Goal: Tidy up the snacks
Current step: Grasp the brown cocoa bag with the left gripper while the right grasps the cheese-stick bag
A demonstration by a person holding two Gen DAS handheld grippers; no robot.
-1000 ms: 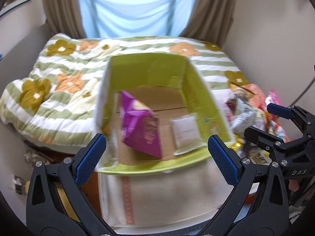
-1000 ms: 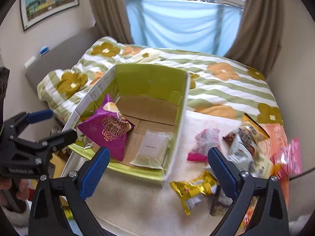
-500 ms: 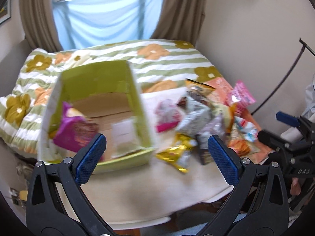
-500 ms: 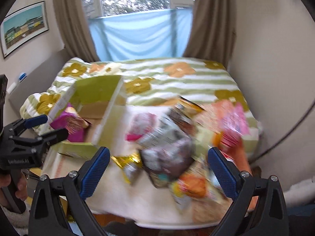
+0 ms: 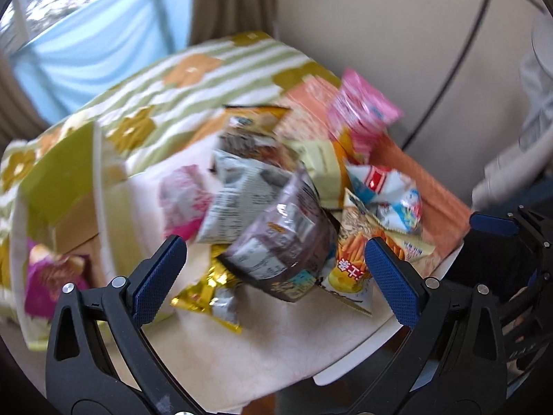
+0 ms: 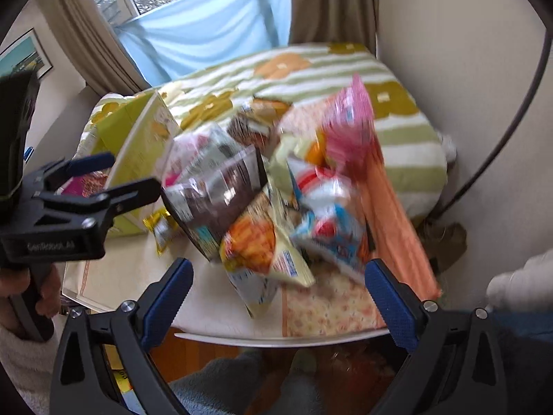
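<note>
Green box (image 5: 62, 180) sits at nine o'clock; snack pile (image 5: 287, 214) is faced. Left hand-held gripper (image 5: 276, 276) and right hand-held gripper (image 6: 280, 294) are held wide, empty. One bag should be picked next.

A bed under a white quilt with green stripes and orange and olive flowers (image 6: 397, 138) lies beyond the cloth-covered worktop (image 5: 242, 352). Behind it, brown curtains (image 6: 331, 3) flank a window hung with pale blue fabric (image 6: 214, 34). A framed landscape picture (image 6: 26, 57) hangs on the cream wall (image 5: 397, 24). A thin black cable (image 6: 511, 121) curves down that wall.
</note>
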